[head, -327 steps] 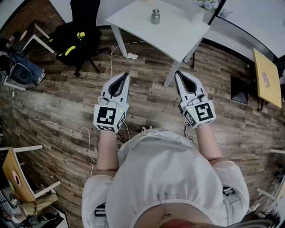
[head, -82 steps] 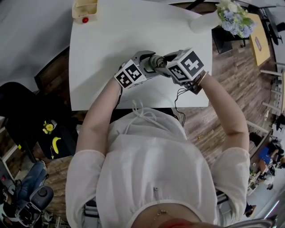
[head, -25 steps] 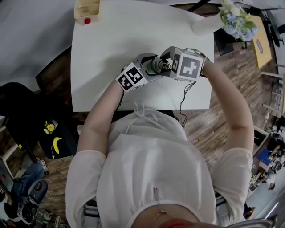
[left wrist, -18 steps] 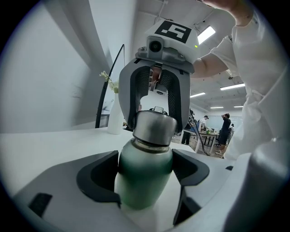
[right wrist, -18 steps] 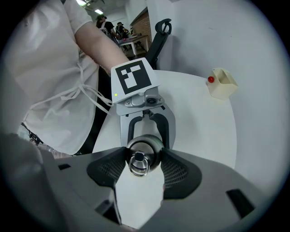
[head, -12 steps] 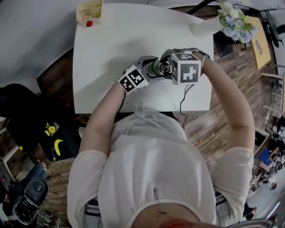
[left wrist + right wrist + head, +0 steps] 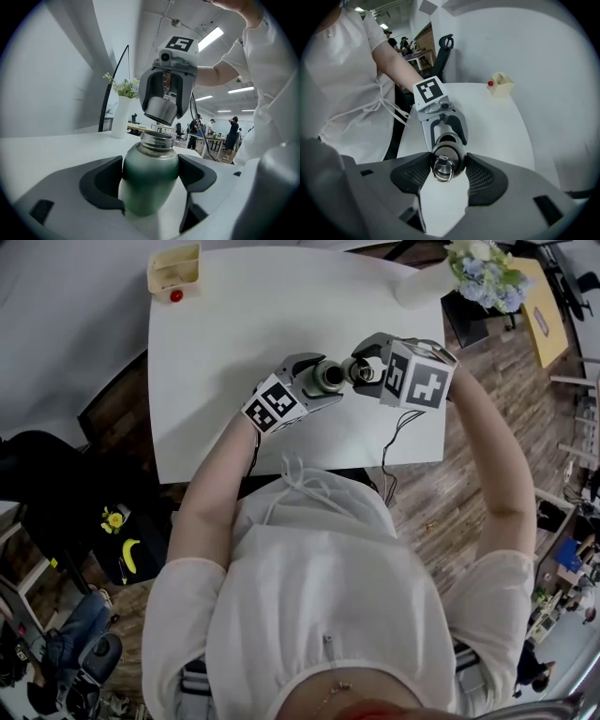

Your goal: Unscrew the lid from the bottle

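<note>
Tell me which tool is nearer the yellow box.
Left. The left tool, clamped on the bottle, is on the box's side of it; the right tool, holding the lid, is beyond the bottle, farther away.

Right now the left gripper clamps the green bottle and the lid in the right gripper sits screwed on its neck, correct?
No. The lid is off: the left gripper view shows it held clear above the open neck of the green bottle. The left gripper does clamp the bottle, and the right gripper grips the lid.
</note>
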Tool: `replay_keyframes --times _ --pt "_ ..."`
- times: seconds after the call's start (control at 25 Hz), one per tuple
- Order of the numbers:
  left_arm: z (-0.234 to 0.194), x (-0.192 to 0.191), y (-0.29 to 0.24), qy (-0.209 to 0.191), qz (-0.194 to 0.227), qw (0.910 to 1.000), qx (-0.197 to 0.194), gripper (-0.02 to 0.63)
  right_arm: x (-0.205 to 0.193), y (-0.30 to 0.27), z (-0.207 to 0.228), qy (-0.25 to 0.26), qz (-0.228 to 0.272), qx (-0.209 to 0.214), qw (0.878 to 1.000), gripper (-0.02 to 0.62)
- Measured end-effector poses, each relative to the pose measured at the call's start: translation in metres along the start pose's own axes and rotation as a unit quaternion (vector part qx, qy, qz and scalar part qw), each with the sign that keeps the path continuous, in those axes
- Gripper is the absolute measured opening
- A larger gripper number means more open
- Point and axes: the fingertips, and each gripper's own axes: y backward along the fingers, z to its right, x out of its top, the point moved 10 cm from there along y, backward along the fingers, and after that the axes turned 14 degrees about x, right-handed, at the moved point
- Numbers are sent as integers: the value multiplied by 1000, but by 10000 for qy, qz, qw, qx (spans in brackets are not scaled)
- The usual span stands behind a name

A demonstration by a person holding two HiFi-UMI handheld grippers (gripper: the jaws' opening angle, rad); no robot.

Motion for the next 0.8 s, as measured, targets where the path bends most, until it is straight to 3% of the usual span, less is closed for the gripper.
replay_keyframes --times 0.32,0.8 --pt "3 6 0 -44 -141 9999 23 376 -61 -24 5 -953 142 -94 9953 244" --pt "0 5 -3 -47 -160 9998 58 376 -87 -95 30 -1795 467 207 9824 245"
